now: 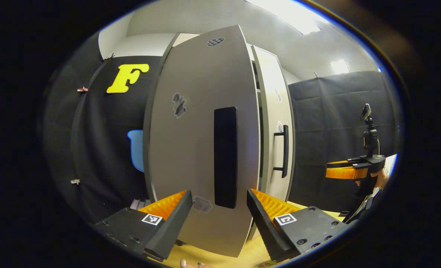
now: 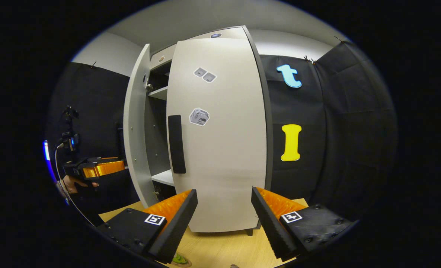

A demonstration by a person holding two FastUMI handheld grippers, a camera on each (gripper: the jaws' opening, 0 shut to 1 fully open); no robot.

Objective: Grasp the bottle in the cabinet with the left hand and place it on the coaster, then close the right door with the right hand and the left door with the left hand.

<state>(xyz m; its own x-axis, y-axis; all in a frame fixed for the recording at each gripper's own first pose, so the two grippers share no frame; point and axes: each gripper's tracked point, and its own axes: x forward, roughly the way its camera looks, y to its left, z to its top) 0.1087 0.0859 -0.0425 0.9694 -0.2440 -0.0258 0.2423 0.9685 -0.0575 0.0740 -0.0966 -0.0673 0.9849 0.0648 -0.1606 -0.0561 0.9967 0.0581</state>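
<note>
My left gripper is open just in front of the grey left door, its fingers either side of the door's black handle without touching it. This door stands partly open, with a dark gap between it and the right door. In the right gripper view the right door looks shut or nearly so, with its handle on its left. My right gripper stands open a short way before it, holding nothing. A green-patterned coaster edge peeks in at the bottom. The bottle is hidden.
The cabinet stands on a light wooden tabletop. The left door swings out, showing shelves inside. Black cloth walls surround the booth. The other gripper hangs off to the right, and the left one shows held by a hand.
</note>
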